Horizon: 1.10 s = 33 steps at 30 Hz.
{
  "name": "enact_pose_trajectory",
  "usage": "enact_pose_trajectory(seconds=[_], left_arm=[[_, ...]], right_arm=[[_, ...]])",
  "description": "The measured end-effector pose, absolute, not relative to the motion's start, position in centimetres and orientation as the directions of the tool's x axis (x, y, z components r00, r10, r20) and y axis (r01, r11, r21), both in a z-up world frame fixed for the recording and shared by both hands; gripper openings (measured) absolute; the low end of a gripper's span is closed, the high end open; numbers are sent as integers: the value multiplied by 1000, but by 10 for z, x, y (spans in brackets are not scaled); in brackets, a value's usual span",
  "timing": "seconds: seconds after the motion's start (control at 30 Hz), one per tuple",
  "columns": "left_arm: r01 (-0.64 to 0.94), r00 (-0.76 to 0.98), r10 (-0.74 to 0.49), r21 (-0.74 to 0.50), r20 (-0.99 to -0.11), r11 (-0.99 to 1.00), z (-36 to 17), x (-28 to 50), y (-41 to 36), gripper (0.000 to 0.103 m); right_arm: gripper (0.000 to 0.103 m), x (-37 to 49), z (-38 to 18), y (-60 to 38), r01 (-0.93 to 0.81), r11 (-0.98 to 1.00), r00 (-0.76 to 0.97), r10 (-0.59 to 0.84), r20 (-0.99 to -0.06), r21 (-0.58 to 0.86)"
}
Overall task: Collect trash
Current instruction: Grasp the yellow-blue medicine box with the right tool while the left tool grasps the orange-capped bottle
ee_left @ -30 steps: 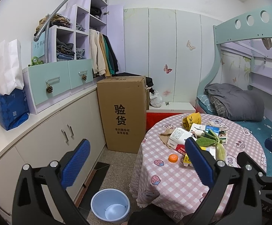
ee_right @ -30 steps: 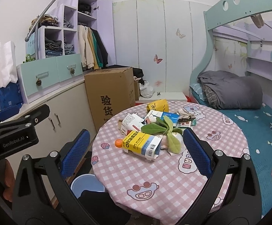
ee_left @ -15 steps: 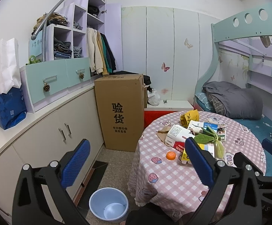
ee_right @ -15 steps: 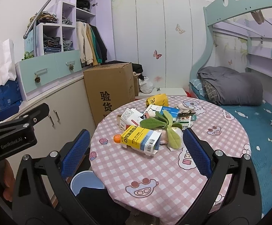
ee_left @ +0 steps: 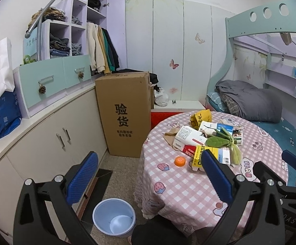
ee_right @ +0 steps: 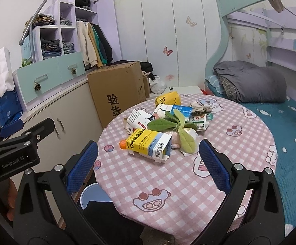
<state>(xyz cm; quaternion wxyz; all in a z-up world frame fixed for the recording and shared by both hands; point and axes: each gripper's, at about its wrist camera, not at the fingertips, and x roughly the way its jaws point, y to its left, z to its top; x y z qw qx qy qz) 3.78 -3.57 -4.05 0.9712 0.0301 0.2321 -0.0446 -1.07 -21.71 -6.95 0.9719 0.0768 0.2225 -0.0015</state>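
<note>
Left gripper (ee_left: 148,171): jaws spread wide, holding nothing, raised over the floor to the left of the table.
Right gripper (ee_right: 148,159): jaws spread wide, empty, raised over the near part of the table, with the trash pile ahead between its blue pads.
Round table (ee_right: 188,183): covered by a pink checked cloth with cartoon prints.
Trash pile: clustered on the far-left part of the tabletop.
Yellow and blue carton (ee_right: 150,145): lying on its side at the near edge of the pile, barcode end toward the camera.
Orange cap (ee_left: 180,161): on the cloth, just left of the carton.
Green leafy plush (ee_right: 176,127): draped over the middle of the pile.
Yellow packet (ee_right: 168,100): at the far edge.
Blue bin (ee_left: 114,216): on the floor, left of the table, apparently empty.
Cardboard box (ee_left: 125,112): upright against the cabinets.
</note>
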Motion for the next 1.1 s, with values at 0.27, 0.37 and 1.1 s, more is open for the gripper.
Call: enact_pose_trajectory(seconds=[0.27, 0.37, 1.1], left_arm=[[153, 845, -110, 40, -523, 987, -60, 55, -55, 99], [139, 835, -84, 62, -544, 988, -71, 66, -59, 99], [151, 756, -56, 90, -653, 985, -119, 131, -60, 99]], right_arm=[[97, 0, -85, -236, 66, 976, 883, 39, -468, 207], [97, 13, -98, -246, 71, 960, 859, 79, -506, 271], [42, 123, -175, -279, 8, 741, 731, 454, -510, 671]])
